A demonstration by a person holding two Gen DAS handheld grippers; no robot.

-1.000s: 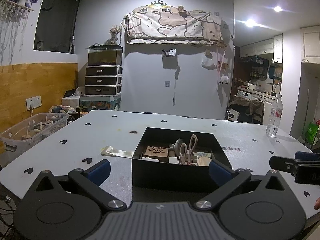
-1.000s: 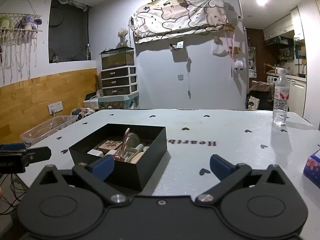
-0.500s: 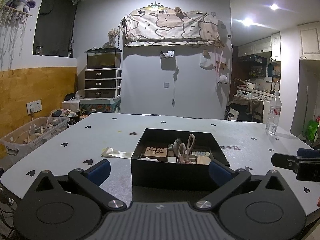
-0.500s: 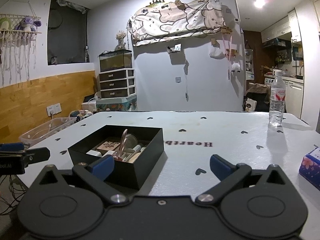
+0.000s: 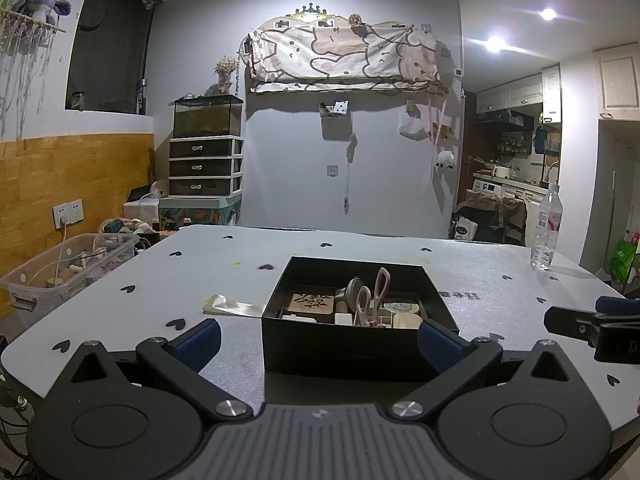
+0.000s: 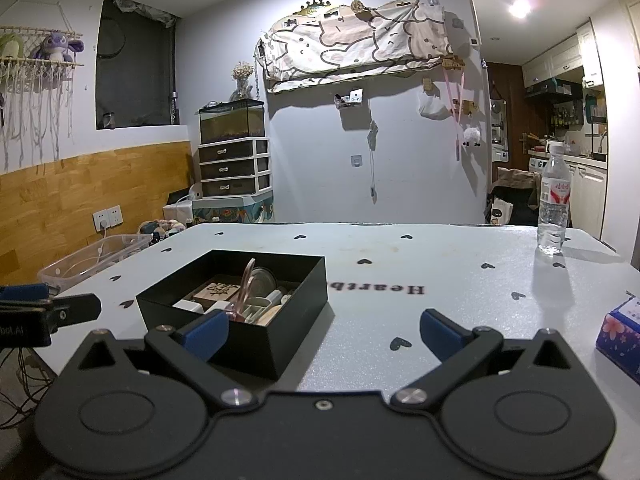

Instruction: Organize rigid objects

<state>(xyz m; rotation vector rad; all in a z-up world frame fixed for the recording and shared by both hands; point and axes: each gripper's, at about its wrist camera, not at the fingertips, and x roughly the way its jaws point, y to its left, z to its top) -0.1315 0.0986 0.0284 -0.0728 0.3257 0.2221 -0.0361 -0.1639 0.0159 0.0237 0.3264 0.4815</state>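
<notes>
**Grippers poised at a filled black box**

Worktop [image 5: 400, 256], pale grey, glittery and dotted with small black hearts, carries everything here, and most of its surface lies bare. Near its front edge sits the open-topped, black rectangular box [image 5: 352, 344], already loaded with rigid odds and ends, which suggests the sorting is well along or only now starting; the frames do not settle which. Inside, pink-handled scissors [image 5: 374, 296] stand propped upright against the clutter, beside a square wooden block with a dark carved pattern [image 5: 312, 302] lying flat, and several small white and cream pieces too small to name.

The left gripper [image 5: 318, 336] faces the box squarely, its blue-tipped fingers spread wide to either side of the box's near wall, holding nothing. The right gripper [image 6: 324, 330] looks past the box's right corner over bare worktop, fingers likewise wide and empty. Both seem held back at the edge, likely so either can reach in.

A clear plastic water bottle [image 6: 554, 200] stands upright at the far right, well apart. A flat, pale shiny strip [image 5: 234, 307] lies just left of the box, touching its side.
</notes>
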